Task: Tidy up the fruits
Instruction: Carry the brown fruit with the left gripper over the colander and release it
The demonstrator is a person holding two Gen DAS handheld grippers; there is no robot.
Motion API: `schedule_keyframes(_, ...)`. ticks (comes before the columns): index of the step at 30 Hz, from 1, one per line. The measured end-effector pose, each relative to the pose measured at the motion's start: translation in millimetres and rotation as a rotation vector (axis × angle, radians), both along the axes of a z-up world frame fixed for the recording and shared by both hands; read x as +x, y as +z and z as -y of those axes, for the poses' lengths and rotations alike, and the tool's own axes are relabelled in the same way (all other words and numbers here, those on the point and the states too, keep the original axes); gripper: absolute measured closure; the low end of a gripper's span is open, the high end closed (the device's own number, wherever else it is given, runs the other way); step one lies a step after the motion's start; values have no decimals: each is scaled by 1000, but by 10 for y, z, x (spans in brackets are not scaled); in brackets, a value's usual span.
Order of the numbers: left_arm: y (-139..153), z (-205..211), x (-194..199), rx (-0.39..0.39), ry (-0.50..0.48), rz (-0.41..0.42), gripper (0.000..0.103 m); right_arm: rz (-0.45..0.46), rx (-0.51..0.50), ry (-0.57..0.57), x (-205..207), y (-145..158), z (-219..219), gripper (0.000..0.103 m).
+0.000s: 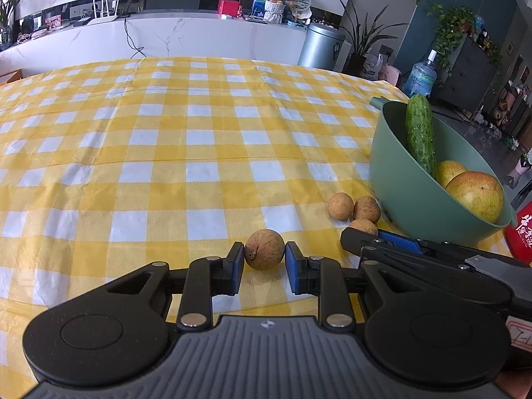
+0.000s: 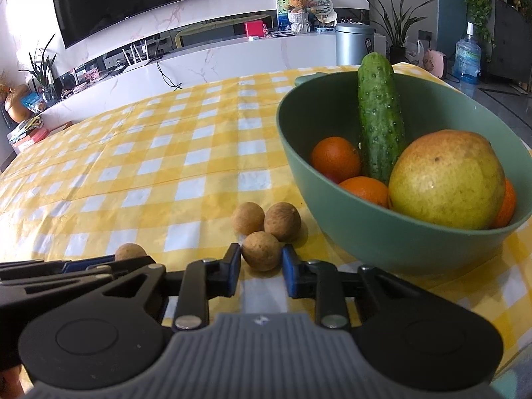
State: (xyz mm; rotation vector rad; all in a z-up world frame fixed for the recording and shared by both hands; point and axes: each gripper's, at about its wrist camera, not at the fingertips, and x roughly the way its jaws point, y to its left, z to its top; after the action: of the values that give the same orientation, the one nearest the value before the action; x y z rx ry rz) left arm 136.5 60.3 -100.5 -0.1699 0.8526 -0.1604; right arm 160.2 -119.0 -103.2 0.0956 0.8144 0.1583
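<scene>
Checked tablecloth [image 2: 166,173], green bowl [image 2: 382,232] holding cucumber [image 2: 379,123], perhaps mango [image 2: 445,179]

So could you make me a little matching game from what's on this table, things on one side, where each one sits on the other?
Things:
1. cucumber
2. lone longan
3. nearest longan of the cluster of three
4. mango

Places:
A. between the left gripper's fingers
B. lying in the green bowl beside the oranges
C. leaning upright against the bowl's far rim
D. between the right gripper's fingers

Pairs: 1-C, 2-A, 3-D, 4-B
</scene>
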Motion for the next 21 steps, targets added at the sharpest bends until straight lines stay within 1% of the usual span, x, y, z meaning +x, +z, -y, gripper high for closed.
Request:
schedule_keyframes(6,19,9,-62,14,-1,1,74,1,29,36,-71,61,21,80)
schedule_keyframes(11,89,-12,-139,-5,12,4,74,18,55,80,-173,155,52,80)
schedule_keyframes(16,211,-2,-207,-26,20,22,74,53,73,121,-304,267,99,80)
schedule_keyframes(21,356,32,-288,-37,26,45,74,102,71,155,-448,414,164,80)
